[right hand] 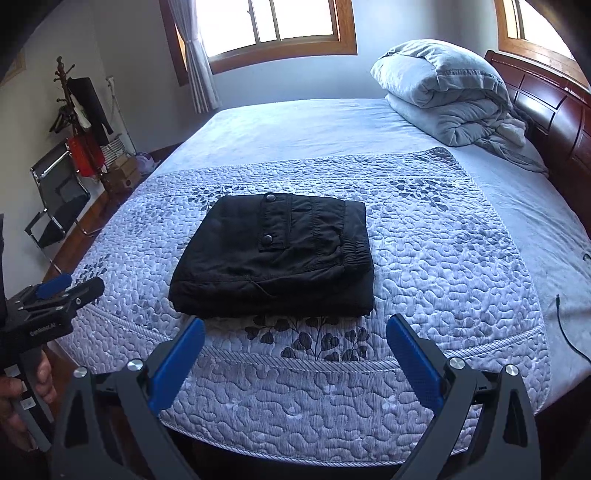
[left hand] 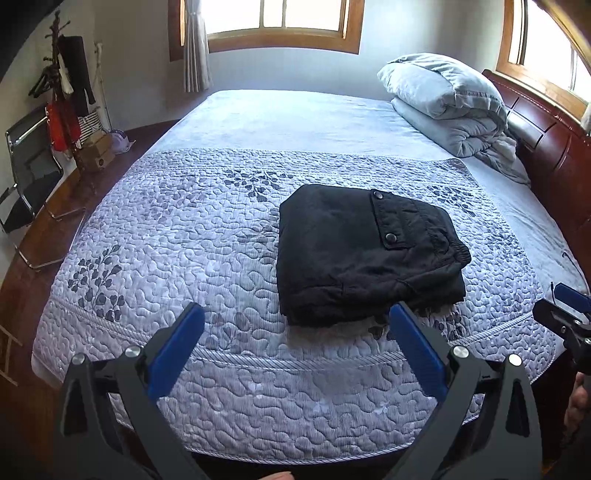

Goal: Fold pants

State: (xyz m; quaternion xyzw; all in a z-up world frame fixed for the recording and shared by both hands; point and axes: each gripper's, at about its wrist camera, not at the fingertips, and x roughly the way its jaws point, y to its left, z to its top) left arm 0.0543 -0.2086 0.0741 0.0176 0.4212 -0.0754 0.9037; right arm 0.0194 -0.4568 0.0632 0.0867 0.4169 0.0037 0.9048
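Folded pants [left hand: 365, 254] lie unobstructed on quilt [left hand: 184, 236]; rolled duvet [left hand: 447, 103] possibly touches headboard [left hand: 546, 136].

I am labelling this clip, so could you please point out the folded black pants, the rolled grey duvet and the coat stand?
Folded black pants [right hand: 273, 266]: right wrist view, on the top layer below the pocket flap.
Rolled grey duvet [left hand: 447, 99]: left wrist view, on its upper roll.
Coat stand [right hand: 64, 88]: right wrist view, on the upper wooden pole.

I count one folded black pair of pants [right hand: 273, 258] with two round snap buttons [right hand: 266, 240], two blue-padded black grippers [left hand: 295, 321], one rolled grey quilt [right hand: 443, 99], two wooden-framed windows [right hand: 273, 26] and one metal-framed chair [right hand: 59, 199]
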